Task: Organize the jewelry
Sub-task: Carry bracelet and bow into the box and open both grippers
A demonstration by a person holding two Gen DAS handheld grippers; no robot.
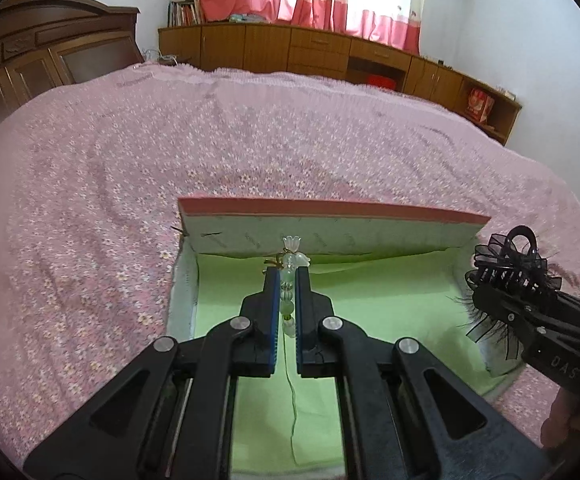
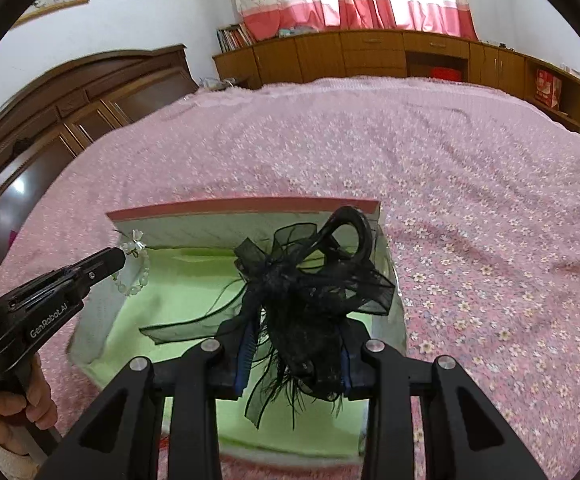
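While both grippers hang over an open box (image 1: 369, 220) lying on a bed with a pink flowered bedspread (image 1: 90, 200), each carries one piece of jewelry. The left gripper (image 1: 288, 276) has its jaws pressed together on a pale green beaded bracelet (image 1: 290, 256); white flower-shaped beads stick out past the fingertips, and a thin thread trails down from it between the jaws. From the right wrist view the bracelet's loop of beads hangs beneath the fingers over the box's left side. The right gripper (image 2: 293, 344) pinches a black hair claw (image 2: 309, 292) trimmed with sheer ribbon bows and feathers, its curved handle pointing up toward the far wall of the box. The box has a light green lining (image 2: 178, 280) and a pink-edged lid standing up behind it. A hand (image 2: 22, 400) grips the left tool's handle
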